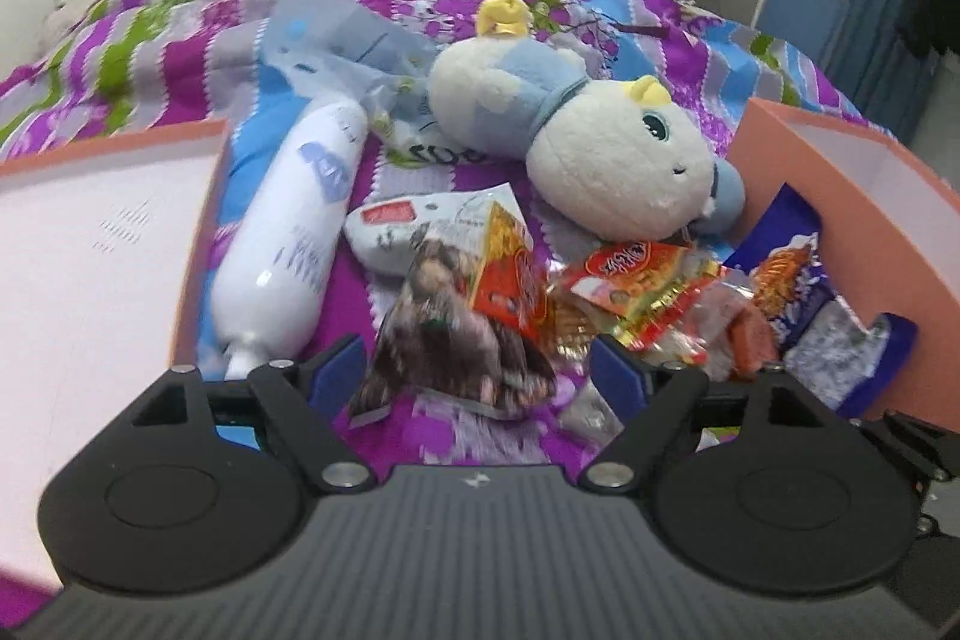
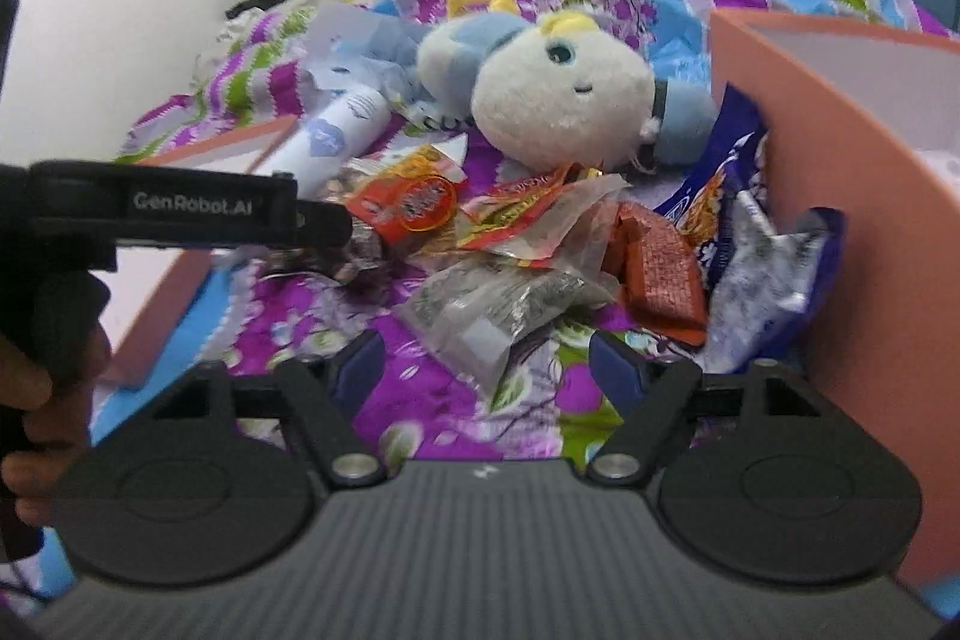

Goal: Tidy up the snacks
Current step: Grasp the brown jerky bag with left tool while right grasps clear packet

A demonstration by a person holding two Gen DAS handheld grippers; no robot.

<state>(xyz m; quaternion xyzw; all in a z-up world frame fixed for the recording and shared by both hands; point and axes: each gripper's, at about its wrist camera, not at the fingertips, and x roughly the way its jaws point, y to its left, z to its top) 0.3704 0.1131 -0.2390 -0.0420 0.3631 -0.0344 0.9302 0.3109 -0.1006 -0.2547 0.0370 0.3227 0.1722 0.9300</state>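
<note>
Your left gripper [image 1: 480, 370] hangs wide apart, a brown snack packet [image 1: 450, 340] between its fingers, unpinched. Your right gripper [image 2: 486, 361] gapes too, a clear packet [image 2: 498, 310] just ahead. Beyond lies the plush toy [image 1: 594, 142].

We count one plush [image 1: 606, 142]; one white bottle [image 1: 288, 244]; two pink boxes, left [image 1: 198, 232] and right [image 1: 840, 196]; one purple bag [image 1: 798, 280]; two claws [image 1: 480, 370] [image 2: 486, 370]; the heaped small packets [image 1: 636, 292] overlap too much to count.
</note>
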